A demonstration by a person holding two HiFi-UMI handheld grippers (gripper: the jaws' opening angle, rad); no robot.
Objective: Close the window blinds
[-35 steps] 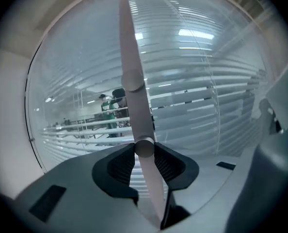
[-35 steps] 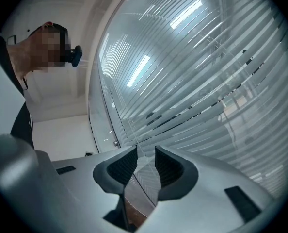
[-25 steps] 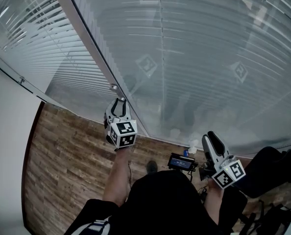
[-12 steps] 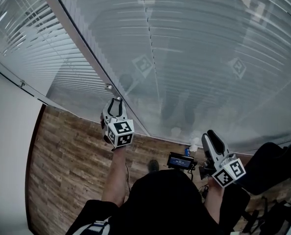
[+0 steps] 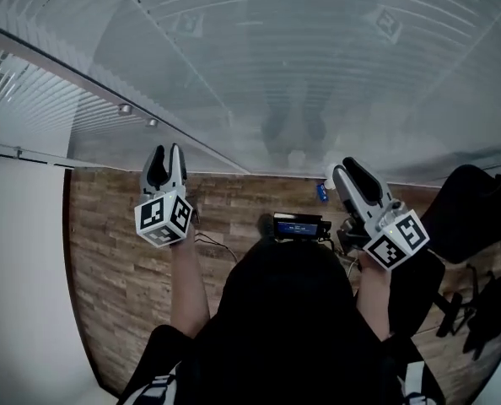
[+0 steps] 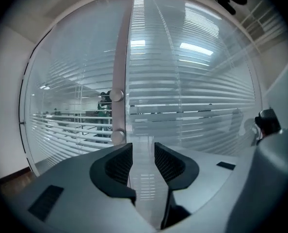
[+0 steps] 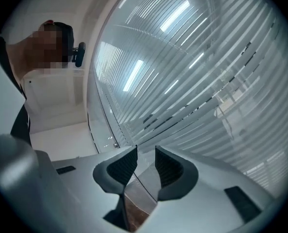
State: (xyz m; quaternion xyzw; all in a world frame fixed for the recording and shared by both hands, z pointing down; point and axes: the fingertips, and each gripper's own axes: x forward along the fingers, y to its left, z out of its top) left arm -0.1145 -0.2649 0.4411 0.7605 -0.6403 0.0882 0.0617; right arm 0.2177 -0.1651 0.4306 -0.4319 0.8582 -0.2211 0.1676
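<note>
A glass wall (image 5: 301, 66) is blocking the way ahead of the left hand-held gripper (image 5: 166, 153) and right hand-held gripper (image 5: 341, 172), while a black chair (image 5: 470, 213) is crowding the right side.

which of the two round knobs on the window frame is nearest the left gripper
The lower knob, just above the left gripper; the other knob sits higher on the frame.

The person is wearing a black top (image 5: 284, 310), with white stripes (image 5: 155, 388) on the cloth far behind the left gripper (image 5: 166, 155). It and the right gripper (image 5: 343, 172) are both showing pale grey shells. Black ribbed pads (image 6: 119, 163) are lining the jaws, and behind each pair a white cube (image 5: 163, 218) is carrying black square markers.
</note>
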